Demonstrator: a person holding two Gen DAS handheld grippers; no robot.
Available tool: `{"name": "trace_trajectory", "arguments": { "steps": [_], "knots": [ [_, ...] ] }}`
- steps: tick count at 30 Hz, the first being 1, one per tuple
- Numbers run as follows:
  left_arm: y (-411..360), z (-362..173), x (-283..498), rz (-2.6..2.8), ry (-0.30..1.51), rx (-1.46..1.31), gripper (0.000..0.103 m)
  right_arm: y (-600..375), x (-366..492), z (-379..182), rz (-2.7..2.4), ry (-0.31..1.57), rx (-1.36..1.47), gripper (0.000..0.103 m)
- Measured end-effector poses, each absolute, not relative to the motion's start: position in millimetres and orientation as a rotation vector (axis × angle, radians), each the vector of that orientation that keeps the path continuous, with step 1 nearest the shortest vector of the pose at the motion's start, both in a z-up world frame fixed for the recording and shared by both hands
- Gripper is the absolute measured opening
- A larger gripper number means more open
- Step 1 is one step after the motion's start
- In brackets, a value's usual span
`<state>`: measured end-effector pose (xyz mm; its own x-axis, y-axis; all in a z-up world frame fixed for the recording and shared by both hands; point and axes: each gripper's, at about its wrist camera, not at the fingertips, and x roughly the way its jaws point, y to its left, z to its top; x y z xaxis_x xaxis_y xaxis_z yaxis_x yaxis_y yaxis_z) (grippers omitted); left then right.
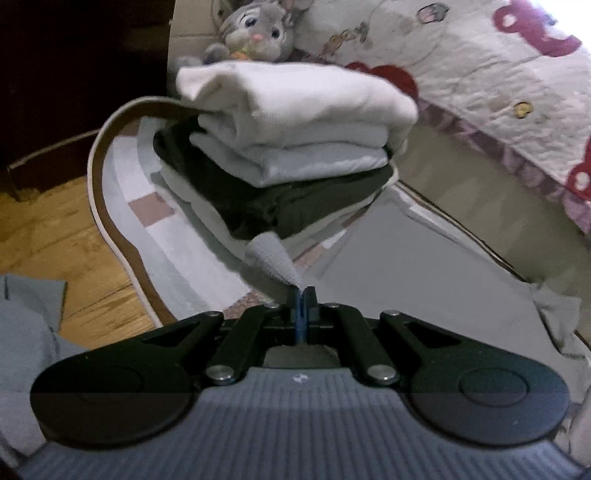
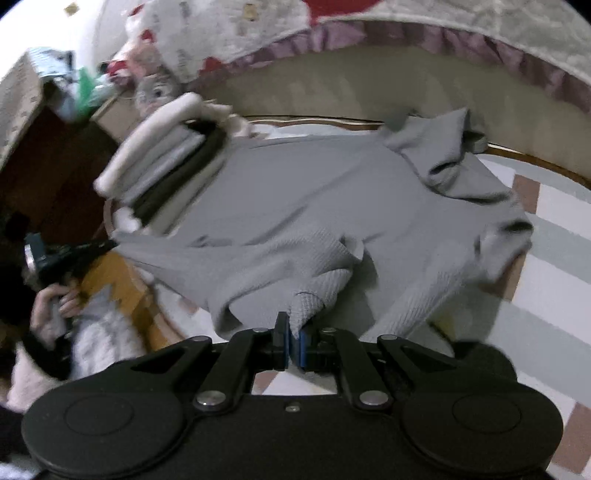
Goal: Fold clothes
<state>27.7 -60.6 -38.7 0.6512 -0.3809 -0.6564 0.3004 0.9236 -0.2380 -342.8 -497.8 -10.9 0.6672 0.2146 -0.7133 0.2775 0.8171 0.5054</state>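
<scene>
- Grey garment (image 2: 295, 206): spread on the rug (image 2: 554, 236) ahead of the right gripper, waffle-textured, sleeves crumpled at the far right, near edge bunched and drawn toward the fingers.
- Right gripper (image 2: 294, 345): blue pads closed on a raised fold of the garment's near edge; cloth sits between the pads and peaks just above them.
- Left gripper (image 1: 303, 295): fingers pressed together, pinching a corner of the same grey cloth (image 1: 275, 258), which rises as a taut point from the tips toward the stack.
- In the right wrist view the left gripper (image 2: 107, 244) sits at the garment's far-left corner, held by a hand (image 2: 51, 306); that corner is pulled out toward it.
- Stack (image 1: 288, 147): folded clothes straight ahead of the left fingers, white pieces on top, a dark piece below, a pale one underneath; it touches the garment's left edge in the right wrist view.
- Plush toy (image 1: 258, 29): beyond the stack, against the bed.
- Bedspread (image 1: 480, 74): right of and beyond the left fingers, patterned, with a purple frill.
- Wood floor (image 1: 55, 236): left of the rug's brown border.
</scene>
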Motion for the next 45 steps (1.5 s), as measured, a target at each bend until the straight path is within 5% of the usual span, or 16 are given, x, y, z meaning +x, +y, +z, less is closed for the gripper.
{"name": "trace_trajectory", "arguments": {
  "steps": [14,20,28,35,39,41,45],
  "knots": [
    [6,10,-29,-0.402,0.708,-0.042,0.001,-449,-385,9,0.054,1.085,0.676,0.007],
    [7,-15,-2,-0.338,0.858,-0.042,0.001,-433,-380,-6,0.068,1.167,0.564,0.007],
    [-46,-35,30,-0.338,0.927,-0.019,0.001,-455,-343,-53,-0.018,1.204,0.527,0.007],
    [-151,-53,73,-0.338,0.88,0.11,0.001,-510,-315,-66,-0.302,1.024,0.483,0.008],
    [-206,-95,92,-0.333,0.893,0.162,0.001,-541,-293,-120,-0.265,1.131,0.622,0.015],
    [-213,-110,93,-0.354,0.875,0.137,0.001,-553,-296,-132,-0.286,1.142,0.69,0.031],
    [-207,-114,101,-0.335,0.871,0.086,0.001,-577,-338,-109,-0.26,0.87,0.852,0.05]
  ]
}}
